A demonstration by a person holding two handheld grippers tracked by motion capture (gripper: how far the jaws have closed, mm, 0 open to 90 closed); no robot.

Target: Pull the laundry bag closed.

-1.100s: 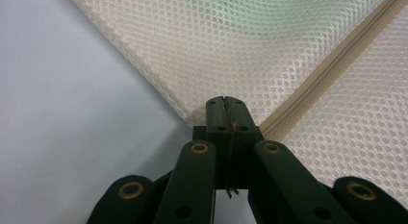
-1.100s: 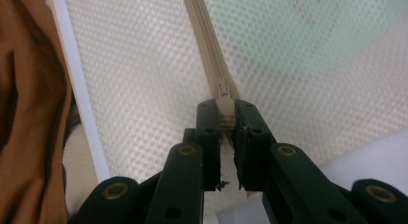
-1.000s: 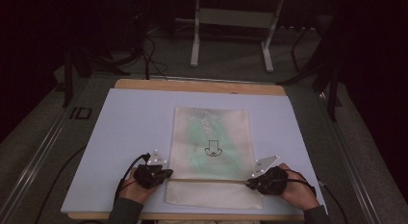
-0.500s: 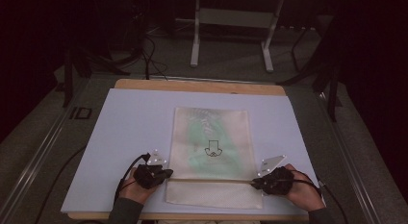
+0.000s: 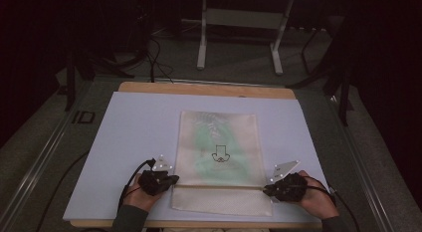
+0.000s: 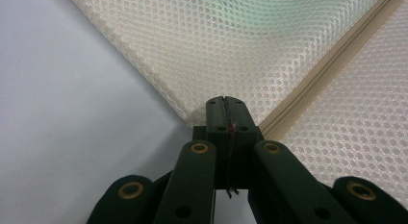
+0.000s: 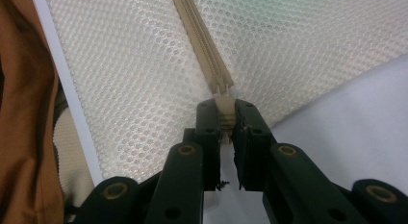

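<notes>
A cream mesh zip bag (image 5: 219, 142) lies flat on the pale blue mat (image 5: 134, 127), with something green showing through it. Its zipper (image 5: 219, 188) runs across near the front edge. My left gripper (image 5: 174, 179) is shut on the bag's left edge, right at the zipper's end. In the left gripper view the jaws (image 6: 225, 101) are pressed together over the mesh (image 6: 231, 41) beside the zipper (image 6: 327, 70). My right gripper (image 5: 266, 189) is at the zipper's right end. In the right gripper view it (image 7: 226, 106) is shut on the cream zipper pull (image 7: 224, 114).
The mat covers a wooden table (image 5: 209, 87). Behind it, a metal stand (image 5: 239, 23) and cables (image 5: 154, 53) rest on the dark floor. A brown sleeve (image 7: 19, 113) is close at the left of the right gripper view.
My right gripper has slid a little to the right along the zipper line. The left gripper and the bag have stayed put.
</notes>
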